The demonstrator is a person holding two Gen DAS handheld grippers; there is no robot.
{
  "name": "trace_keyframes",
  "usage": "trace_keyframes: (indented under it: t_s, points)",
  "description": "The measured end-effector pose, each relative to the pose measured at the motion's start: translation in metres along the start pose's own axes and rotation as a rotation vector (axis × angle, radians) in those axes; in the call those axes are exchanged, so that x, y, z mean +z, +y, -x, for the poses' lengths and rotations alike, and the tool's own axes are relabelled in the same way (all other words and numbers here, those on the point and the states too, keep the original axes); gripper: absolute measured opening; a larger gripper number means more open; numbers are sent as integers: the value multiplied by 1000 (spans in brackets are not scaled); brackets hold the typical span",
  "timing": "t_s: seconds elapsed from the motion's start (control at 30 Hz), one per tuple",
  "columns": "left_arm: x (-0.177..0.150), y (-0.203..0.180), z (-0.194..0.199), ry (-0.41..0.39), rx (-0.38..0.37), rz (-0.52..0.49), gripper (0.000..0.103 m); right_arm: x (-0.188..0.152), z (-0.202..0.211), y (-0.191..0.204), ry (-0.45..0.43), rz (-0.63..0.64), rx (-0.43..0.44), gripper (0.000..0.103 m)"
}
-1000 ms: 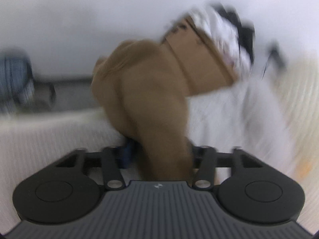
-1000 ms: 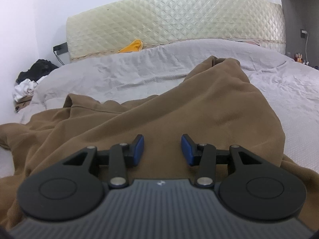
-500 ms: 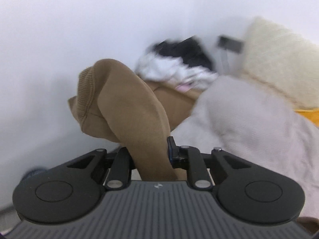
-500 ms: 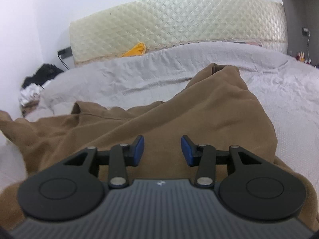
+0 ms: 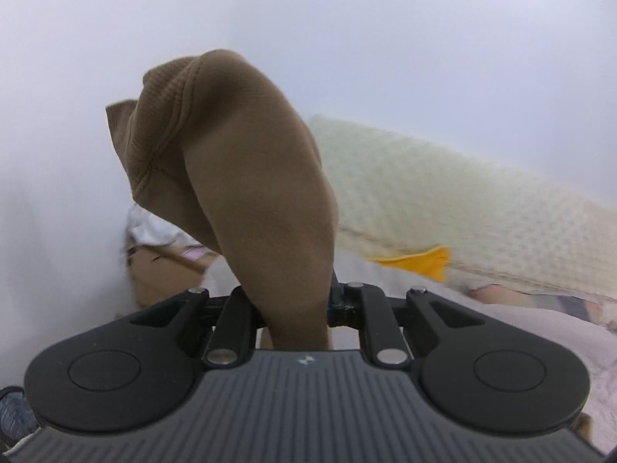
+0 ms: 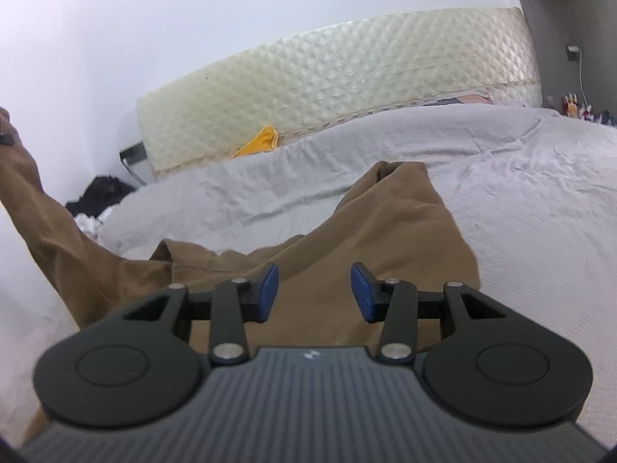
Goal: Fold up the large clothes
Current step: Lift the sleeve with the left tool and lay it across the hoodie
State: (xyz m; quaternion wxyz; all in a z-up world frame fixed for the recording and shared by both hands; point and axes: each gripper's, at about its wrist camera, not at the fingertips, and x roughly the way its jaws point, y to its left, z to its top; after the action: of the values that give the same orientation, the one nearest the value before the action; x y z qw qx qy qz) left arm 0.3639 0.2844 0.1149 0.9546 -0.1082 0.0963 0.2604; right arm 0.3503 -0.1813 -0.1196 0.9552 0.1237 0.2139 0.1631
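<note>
A large brown sweatshirt (image 6: 378, 239) lies spread on the grey bedsheet (image 6: 501, 177). My left gripper (image 5: 293, 308) is shut on one brown sleeve (image 5: 250, 193) and holds it up in the air; the ribbed cuff (image 5: 162, 131) flops over at the top. The fabric hides the left fingertips. In the right wrist view that raised sleeve (image 6: 50, 231) rises toward the upper left. My right gripper (image 6: 314, 289) is open and empty, hovering just above the sweatshirt's body.
A cream quilted headboard (image 6: 347, 88) stands at the far end of the bed, with a yellow cloth (image 6: 258, 142) at its base. A pile of black and white clothes (image 6: 96, 200) and a cardboard box (image 5: 162, 274) sit beside the bed at left.
My left gripper has lifted the sleeve higher and swung right toward the headboard. In the right wrist view the sleeve now rises steeply at the left. The right gripper stays open, tilted slightly.
</note>
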Motion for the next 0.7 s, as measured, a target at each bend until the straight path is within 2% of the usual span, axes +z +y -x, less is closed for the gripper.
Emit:
trace_keyframes:
  t_s: [0.13, 0.2, 0.33, 0.43, 0.57, 0.7]
  points:
    - [-12, -55, 27, -3, -66, -50, 17, 13, 17, -20, -30, -127, 19, 46]
    - [-25, -82, 36, 30, -91, -54, 17, 19, 23, -27, -31, -142, 37, 46]
    - [-59, -140, 55, 43, -139, -155, 17, 23, 31, -44, -27, -180, 33, 46]
    - [-98, -183, 69, 56, -197, -255, 17, 24, 37, -65, -18, -242, 21, 46]
    - [-154, -224, 89, 83, -294, -309, 18, 27, 47, -86, -22, -290, 26, 46]
    - [-224, -265, 107, 166, -368, -354, 19, 29, 55, -101, -48, -322, 31, 46]
